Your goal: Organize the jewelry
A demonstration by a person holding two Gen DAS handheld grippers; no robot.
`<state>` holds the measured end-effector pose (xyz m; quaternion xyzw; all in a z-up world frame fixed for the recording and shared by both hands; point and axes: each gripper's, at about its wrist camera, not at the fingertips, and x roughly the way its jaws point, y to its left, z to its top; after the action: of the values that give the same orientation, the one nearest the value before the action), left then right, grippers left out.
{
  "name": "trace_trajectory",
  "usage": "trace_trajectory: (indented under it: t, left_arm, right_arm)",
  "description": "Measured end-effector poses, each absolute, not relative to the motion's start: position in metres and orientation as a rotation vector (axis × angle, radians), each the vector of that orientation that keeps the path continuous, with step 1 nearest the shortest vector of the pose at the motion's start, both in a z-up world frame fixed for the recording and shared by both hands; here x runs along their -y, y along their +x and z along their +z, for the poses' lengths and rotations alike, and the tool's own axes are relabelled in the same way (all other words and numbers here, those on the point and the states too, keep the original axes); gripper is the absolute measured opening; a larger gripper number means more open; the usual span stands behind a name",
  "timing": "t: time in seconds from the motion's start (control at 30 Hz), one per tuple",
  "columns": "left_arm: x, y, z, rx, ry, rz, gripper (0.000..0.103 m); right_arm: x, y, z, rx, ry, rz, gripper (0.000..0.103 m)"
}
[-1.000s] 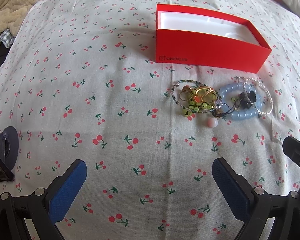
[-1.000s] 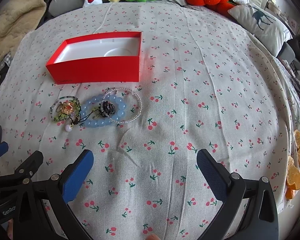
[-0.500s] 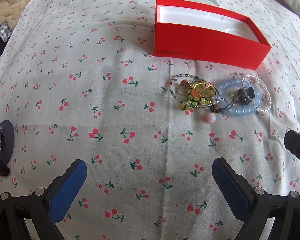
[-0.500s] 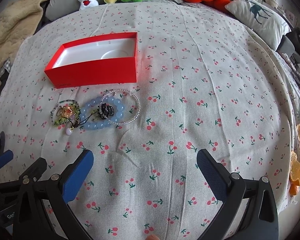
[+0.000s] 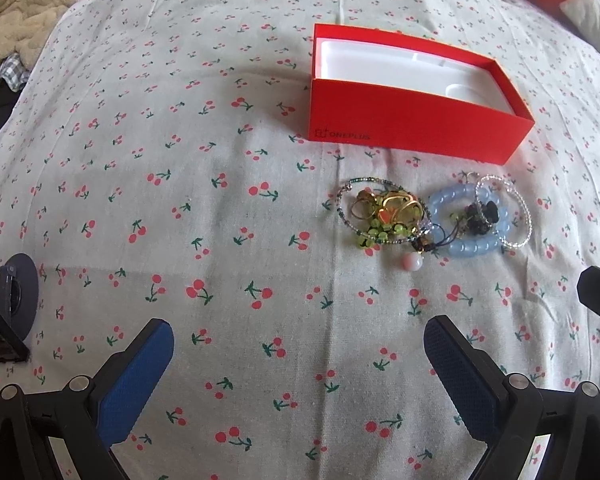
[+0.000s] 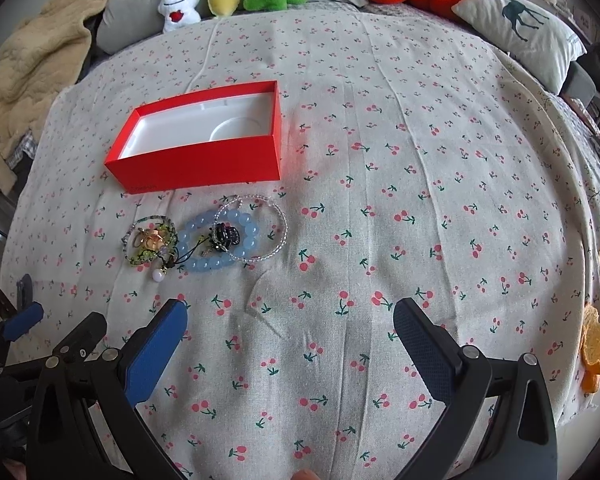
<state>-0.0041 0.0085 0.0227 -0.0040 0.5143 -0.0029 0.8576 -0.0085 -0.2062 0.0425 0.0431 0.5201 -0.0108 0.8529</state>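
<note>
Compared with the frames a second earlier, both wrist views have drawn slightly nearer to the jewelry, while nothing on the cloth has shifted. Cherry-print bedspread (image 6: 420, 200) covers the whole working surface. Red box (image 5: 412, 120), lidless and marked ONEPLUS on its front wall, lies on the bedspread with its white moulded insert exposed and holding nothing. Left gripper (image 5: 298, 364) hovers above the cloth on the near side of the jewelry, its blue-padded fingers spread wide and grasping nothing. Right gripper (image 6: 290, 344) is likewise released, jaws wide apart over bare cloth, to the right of the left gripper.

Jewelry lies in a loose cluster just in front of the box, apart from it:
- blue bead bracelet (image 5: 466, 246), pale and translucent, in the middle;
- clear bead bracelet (image 5: 518, 240), thin, overlapping the blue one on its right;
- green bead bracelet (image 5: 374, 234), on the left, ringing a tangle of gold rings (image 5: 396, 206);
- black charm (image 5: 486, 216), resting inside the blue bracelet;
- pink bead (image 5: 414, 262), at the near edge of the cluster.
</note>
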Motion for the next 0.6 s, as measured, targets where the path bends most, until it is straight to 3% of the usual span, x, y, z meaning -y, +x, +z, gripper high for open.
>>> trace_trajectory:
  t: [0.4, 0.6]
  left_arm:
    - [0.002, 0.007, 0.063, -1.027, 0.097, -0.093, 0.103]
    - [-0.005, 0.033, 0.069, -1.086, 0.021, -0.231, 0.103]
  right_arm:
    - [0.207, 0.008, 0.077, -1.106, 0.094, -0.010, 0.103]
    - [0.207, 0.040, 0.081, -1.140, 0.221, 0.100, 0.103]
